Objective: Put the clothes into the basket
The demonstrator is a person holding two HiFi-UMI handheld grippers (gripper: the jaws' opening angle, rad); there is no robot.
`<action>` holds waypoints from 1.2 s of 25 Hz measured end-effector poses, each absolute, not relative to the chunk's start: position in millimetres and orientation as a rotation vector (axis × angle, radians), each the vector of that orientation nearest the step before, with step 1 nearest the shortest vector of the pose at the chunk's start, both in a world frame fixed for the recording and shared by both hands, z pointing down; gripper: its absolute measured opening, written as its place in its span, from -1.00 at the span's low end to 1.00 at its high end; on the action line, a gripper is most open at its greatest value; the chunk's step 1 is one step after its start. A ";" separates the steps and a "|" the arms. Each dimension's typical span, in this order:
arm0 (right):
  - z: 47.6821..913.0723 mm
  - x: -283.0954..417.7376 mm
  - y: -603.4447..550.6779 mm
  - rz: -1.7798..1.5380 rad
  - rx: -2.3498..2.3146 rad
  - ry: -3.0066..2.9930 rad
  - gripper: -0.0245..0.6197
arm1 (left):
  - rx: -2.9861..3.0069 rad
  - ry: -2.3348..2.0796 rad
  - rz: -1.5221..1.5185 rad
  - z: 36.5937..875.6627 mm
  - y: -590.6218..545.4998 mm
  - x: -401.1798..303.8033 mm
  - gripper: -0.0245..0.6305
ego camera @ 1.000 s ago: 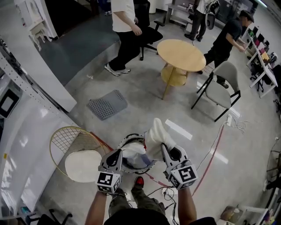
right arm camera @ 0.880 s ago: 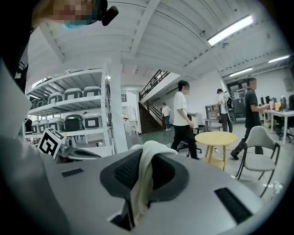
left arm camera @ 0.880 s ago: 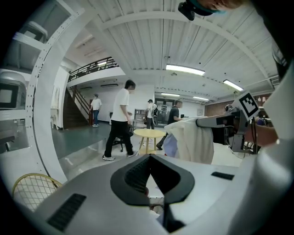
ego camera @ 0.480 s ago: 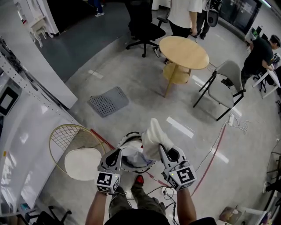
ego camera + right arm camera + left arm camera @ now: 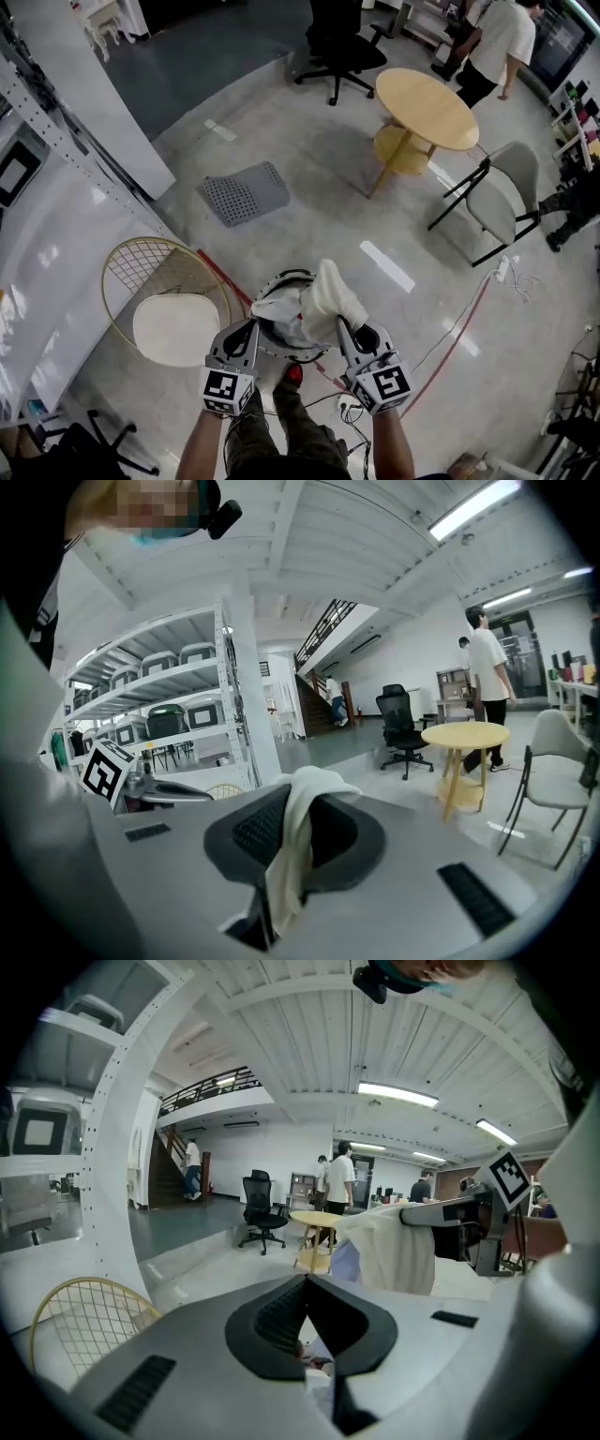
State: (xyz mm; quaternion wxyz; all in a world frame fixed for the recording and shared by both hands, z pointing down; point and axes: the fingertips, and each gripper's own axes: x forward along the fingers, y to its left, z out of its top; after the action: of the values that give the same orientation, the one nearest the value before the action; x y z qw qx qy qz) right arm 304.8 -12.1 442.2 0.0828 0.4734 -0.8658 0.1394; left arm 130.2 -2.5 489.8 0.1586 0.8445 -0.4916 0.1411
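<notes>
**Cream garment gripped over the laundry basket**

We are looking steeply down at a polished concrete floor, with a handheld gripper in each of our hands at the bottom of the head view. Our right gripper (image 5: pixel 340 324) is clenching a cream garment (image 5: pixel 328 289). In the right gripper view the cloth is running between the two closed jaws and draping over their tips. The garment is rising in a soft peak above the right part of the basket (image 5: pixel 290 274).

The basket is round, with a black and white rim. It is sitting on the floor just ahead of our feet, between the two grippers. A pile of white and pale blue clothes (image 5: pixel 275 309) is already lying inside it.

Our left gripper (image 5: pixel 250 329) is hanging at the basket's left edge. Its jaws are closed together at the tips, and we are seeing no cloth pinched between them.

A red shoe (image 5: pixel 295 375) is showing just below the basket. A red cable (image 5: pixel 452 337) is trailing across the floor to the right. To the left, a yellow wire chair (image 5: pixel 127 272) with a white seat pad is standing near the basket.

Farther off, a grey perforated mat (image 5: pixel 244 193), a round wooden table (image 5: pixel 427 95), a grey chair (image 5: pixel 506 187) and a black office chair (image 5: pixel 342 47) are standing well apart from us. A person in a white top (image 5: pixel 497 37) is standing beyond the table.
</notes>
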 end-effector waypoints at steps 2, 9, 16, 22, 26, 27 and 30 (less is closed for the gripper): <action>455.7 292.8 -15.6 0.424 1.387 -2.582 -0.76 | 2.400 -1.409 0.411 501.3 -4.1 120.2 -0.93; 530.3 275.7 -17.8 0.551 1.387 -2.498 -0.76 | 2.378 -1.380 0.439 542.7 -16.4 101.2 -0.93; 612.8 271.2 -12.9 0.698 1.390 -2.382 -0.76 | 2.340 -1.289 0.495 597.9 -24.5 95.4 -0.93; 706.5 276.6 -10.1 0.826 1.410 -2.279 -0.76 | 2.292 -1.203 0.545 670.9 -18.8 102.8 -0.92; 763.8 273.8 -2.3 0.877 1.407 -2.201 -0.76 | 2.268 -1.146 0.580 707.4 -9.5 100.2 -0.92; 776.5 273.5 -0.6 0.894 1.406 -2.185 -0.76 | 2.259 -1.138 0.585 715.7 -7.4 98.9 -0.92; 809.7 273.7 2.2 0.961 1.421 -2.143 -0.76 | 2.220 -1.121 0.587 736.8 -0.6 95.1 -0.92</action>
State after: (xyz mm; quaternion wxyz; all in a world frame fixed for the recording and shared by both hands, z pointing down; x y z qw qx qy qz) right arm 273.7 2.2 809.7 0.1972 0.5074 -0.7654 0.3433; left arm 95.1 -0.6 736.8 0.2890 0.8317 -0.4201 0.2200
